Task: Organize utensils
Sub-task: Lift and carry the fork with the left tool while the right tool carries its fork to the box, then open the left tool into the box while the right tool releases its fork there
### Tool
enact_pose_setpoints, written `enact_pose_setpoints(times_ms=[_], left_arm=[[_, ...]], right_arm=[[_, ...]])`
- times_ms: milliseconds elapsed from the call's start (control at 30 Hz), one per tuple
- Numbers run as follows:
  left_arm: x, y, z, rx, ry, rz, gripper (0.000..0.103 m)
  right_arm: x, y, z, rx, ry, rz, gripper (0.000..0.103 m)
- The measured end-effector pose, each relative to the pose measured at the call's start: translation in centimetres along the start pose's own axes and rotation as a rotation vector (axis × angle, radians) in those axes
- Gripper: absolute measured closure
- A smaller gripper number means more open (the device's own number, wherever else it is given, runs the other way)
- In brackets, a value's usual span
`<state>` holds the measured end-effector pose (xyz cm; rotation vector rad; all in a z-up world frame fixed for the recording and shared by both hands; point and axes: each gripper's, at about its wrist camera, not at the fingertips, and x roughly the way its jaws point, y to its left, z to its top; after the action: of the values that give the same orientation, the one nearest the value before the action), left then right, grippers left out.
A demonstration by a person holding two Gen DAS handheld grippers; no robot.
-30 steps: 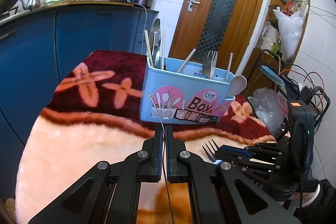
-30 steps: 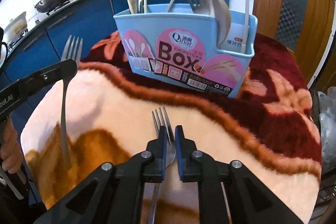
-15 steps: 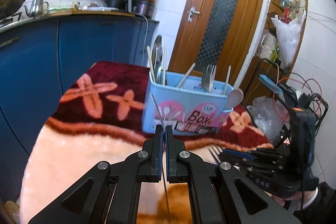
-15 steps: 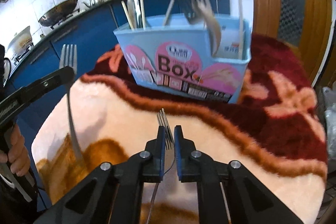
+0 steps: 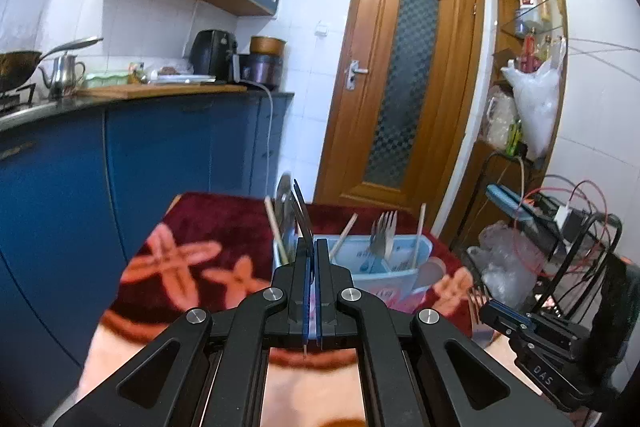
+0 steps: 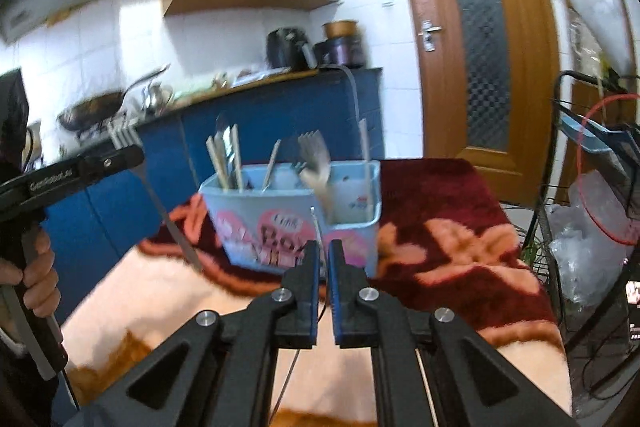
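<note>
Both grippers have risen off the blanket (image 6: 460, 267) since a second ago. Left gripper (image 5: 311, 251) is clenched on a fork (image 6: 132, 155); right gripper (image 6: 324, 251) has just closed on another fork (image 6: 318, 227), near the blue utensil box (image 6: 248, 223).

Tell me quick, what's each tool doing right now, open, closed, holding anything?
Left tool: closed on a thin silver metal fork, tines up.
Right tool: closed on another silver metal fork, seen edge-on.
</note>
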<state>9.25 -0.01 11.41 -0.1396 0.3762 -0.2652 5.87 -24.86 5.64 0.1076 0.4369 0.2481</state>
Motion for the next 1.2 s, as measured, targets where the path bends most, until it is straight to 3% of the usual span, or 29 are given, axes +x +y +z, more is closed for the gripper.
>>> enact_pose_setpoints(times_ms=[300,533,1000,1200], left_arm=[[0.2,-0.4,4.5,0.016,-0.102,0.007,0.102],[2.9,-0.2,5.4,0.015,-0.113,0.033,0.102],[8.8,1.3,1.6,0.006,0.022,0.042,0.102],[9.9,1.3,0.6,0.014,0.041,0.043,0.102]], right_arm=[[-0.6,-1.3,1.7,0.023,-0.079,-0.075,0.097],[-1.1,-1.9,3.4,-0.005,-0.142,-0.151,0.097],[-0.3,-2.2,8.7,-0.084,-0.300,-0.298,0.097],[1.5,-1.2,9.9,-0.116,-0.338,-0.315,0.097]])
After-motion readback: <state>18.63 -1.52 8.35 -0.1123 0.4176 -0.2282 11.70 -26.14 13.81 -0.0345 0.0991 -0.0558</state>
